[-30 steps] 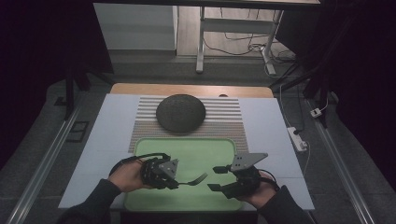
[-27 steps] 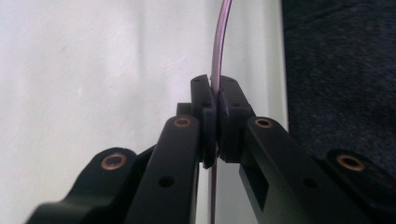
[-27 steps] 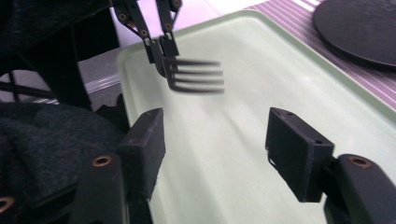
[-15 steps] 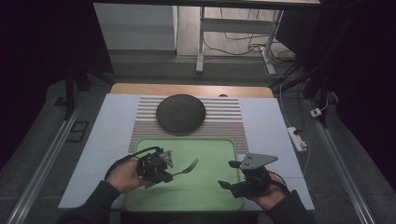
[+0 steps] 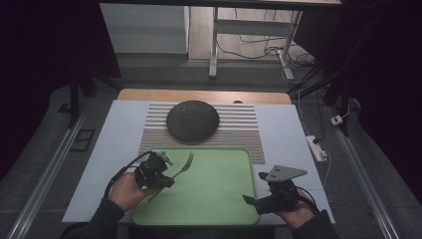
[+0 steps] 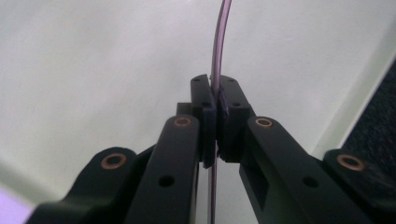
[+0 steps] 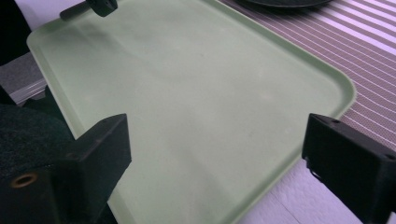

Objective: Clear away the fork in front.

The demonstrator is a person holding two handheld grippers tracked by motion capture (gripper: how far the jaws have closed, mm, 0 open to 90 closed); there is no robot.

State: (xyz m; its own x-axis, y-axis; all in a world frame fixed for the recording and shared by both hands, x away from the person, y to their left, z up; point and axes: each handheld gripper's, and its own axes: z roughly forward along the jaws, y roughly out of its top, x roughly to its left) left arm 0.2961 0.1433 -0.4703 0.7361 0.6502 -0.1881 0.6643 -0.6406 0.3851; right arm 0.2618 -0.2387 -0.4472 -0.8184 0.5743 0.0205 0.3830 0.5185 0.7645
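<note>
A metal fork (image 5: pixel 182 166) is held over the left part of the green tray (image 5: pixel 219 199), tines pointing up and to the right. My left gripper (image 5: pixel 166 176) is shut on its handle. In the left gripper view the fork (image 6: pixel 220 42) shows edge-on as a thin curved strip rising from the closed gripper (image 6: pixel 215 109). My right gripper (image 5: pixel 255 187) stands open at the tray's right edge with nothing between its jaws. The right gripper view has that gripper (image 7: pixel 217 144) spread wide over the bare tray (image 7: pixel 196 88).
A dark round plate (image 5: pixel 192 119) lies on a striped mat (image 5: pixel 239 132) just beyond the tray. The white table cover (image 5: pixel 283 129) extends on both sides. A power strip (image 5: pixel 316 148) lies off the table's right edge. The plate's rim (image 7: pixel 280 2) and mat (image 7: pixel 373 46) also appear in the right gripper view.
My left gripper has drawn back to the left with the fork, whose tines now point higher. My right gripper has moved right, away from the fork, to the tray's edge.
</note>
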